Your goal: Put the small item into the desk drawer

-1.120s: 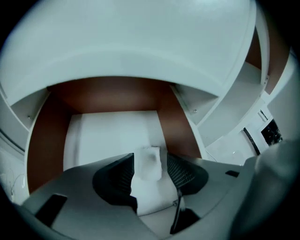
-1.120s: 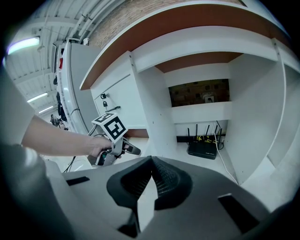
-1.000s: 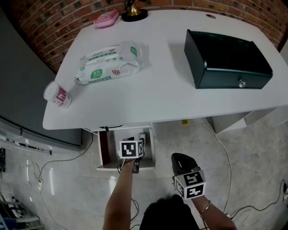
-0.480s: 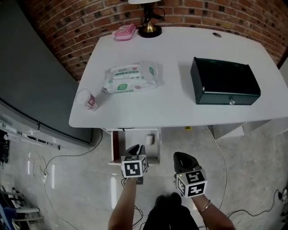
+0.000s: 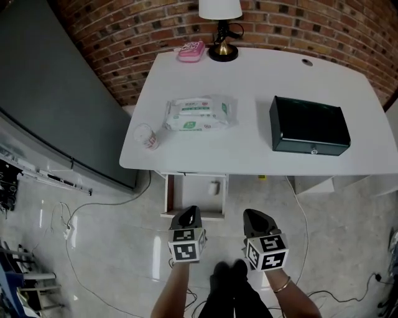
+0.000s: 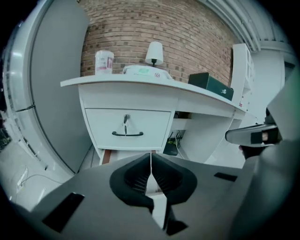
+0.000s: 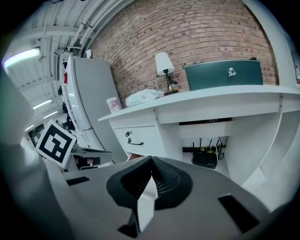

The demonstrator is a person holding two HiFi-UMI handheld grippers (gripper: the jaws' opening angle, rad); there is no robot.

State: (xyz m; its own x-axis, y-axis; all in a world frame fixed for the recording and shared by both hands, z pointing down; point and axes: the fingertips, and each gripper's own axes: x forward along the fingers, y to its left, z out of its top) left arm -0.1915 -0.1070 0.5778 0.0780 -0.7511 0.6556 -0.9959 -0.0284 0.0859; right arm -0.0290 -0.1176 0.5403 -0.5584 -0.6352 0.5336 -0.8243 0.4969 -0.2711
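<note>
1. Left gripper view: the left claw (image 6: pixel 150 157) has its jaws pressed together tip to tip, having just been closing, and nothing sits between them.
2. The right claw (image 7: pixel 150 163), seen in the right gripper view, is likewise pressed shut at the tips and carries nothing.
3. Each claw bears a marker cube (image 5: pixel 186 251) with a black-and-white square pattern; there are no letters on it.
4. In the head view both claws hang side by side over the floor (image 5: pixel 112 248), in front of the tabletop (image 5: pixel 261 74), pointing toward the open lower drawer (image 5: pixel 189 194).
5. The small item (image 5: pixel 214 187) lies inside that open drawer, near its right wall, well apart from both claws. It is pale and oblong, and too small to show any label or finer detail.
6. Just above it, the upper drawer (image 6: pixel 140 123) is closed; it has a dark handle (image 6: pixel 127 134) and a key (image 6: pixel 125 119) in its lock.
7. On the tabletop, the wipes pack (image 5: pixel 198 114) is white with green print, the writing too small to read.
8. Near the tabletop's left corner stands a small tub (image 5: pixel 147 136) with a red label, unreadable.
9. To the right sits a dark box (image 5: pixel 308 124) with a small knob (image 5: pixel 313 149) on its front; the right gripper view shows a pale emblem (image 7: pixel 231 72) on it, not legible.
10. At the back edge, by the brick wall (image 5: pixel 280 31), a pink case (image 5: pixel 191 51) lies just beside the lamp (image 5: pixel 220 7).
</note>
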